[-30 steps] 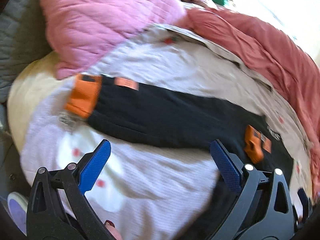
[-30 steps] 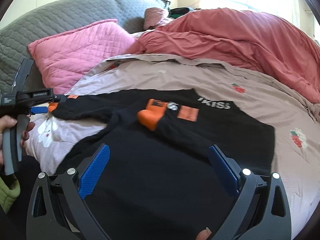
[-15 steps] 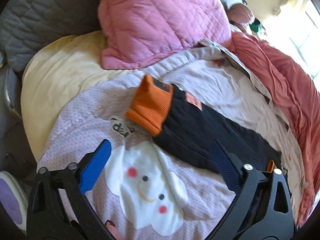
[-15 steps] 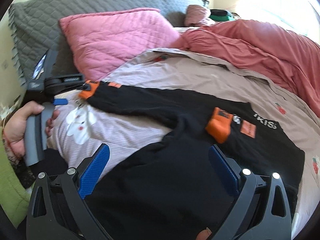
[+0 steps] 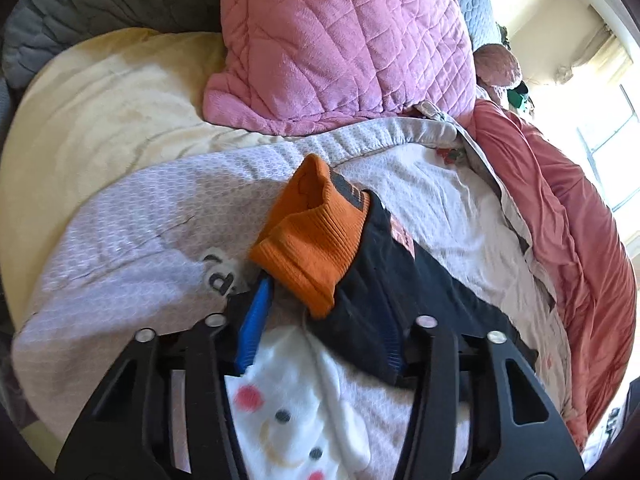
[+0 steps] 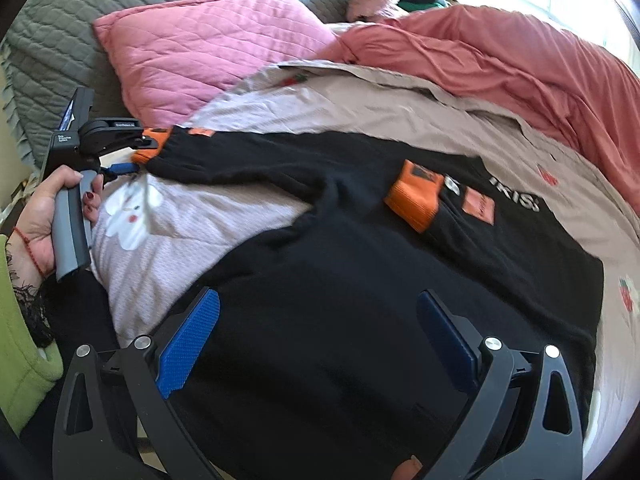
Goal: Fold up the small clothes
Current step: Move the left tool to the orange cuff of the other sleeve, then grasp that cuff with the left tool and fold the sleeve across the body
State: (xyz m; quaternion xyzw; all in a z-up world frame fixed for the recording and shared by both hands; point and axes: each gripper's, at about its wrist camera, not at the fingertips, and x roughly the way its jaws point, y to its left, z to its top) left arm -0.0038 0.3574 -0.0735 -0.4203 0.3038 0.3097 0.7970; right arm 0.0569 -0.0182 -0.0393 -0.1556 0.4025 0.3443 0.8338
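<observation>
Left gripper [image 5: 324,320] pinching black sleeve [image 5: 384,280] just behind orange cuff [image 5: 316,236]; blue pads [image 5: 254,328] either side of fabric, cuff lifted off sheet. Right gripper [image 6: 320,344] spread wide, hovering above black sweater [image 6: 360,280], gripping nothing. Sweater lies flat on pale printed bedsheet [image 6: 192,240]; other sleeve folded across chest, its orange cuff [image 6: 416,196] beside white lettering. Pink pillow [image 6: 208,60] near bedhead; salmon duvet [image 6: 520,52] bunched beyond.

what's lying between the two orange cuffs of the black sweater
In the right wrist view, only the black sweater's outstretched sleeve spans from left cuff to folded-in cuff.
</observation>
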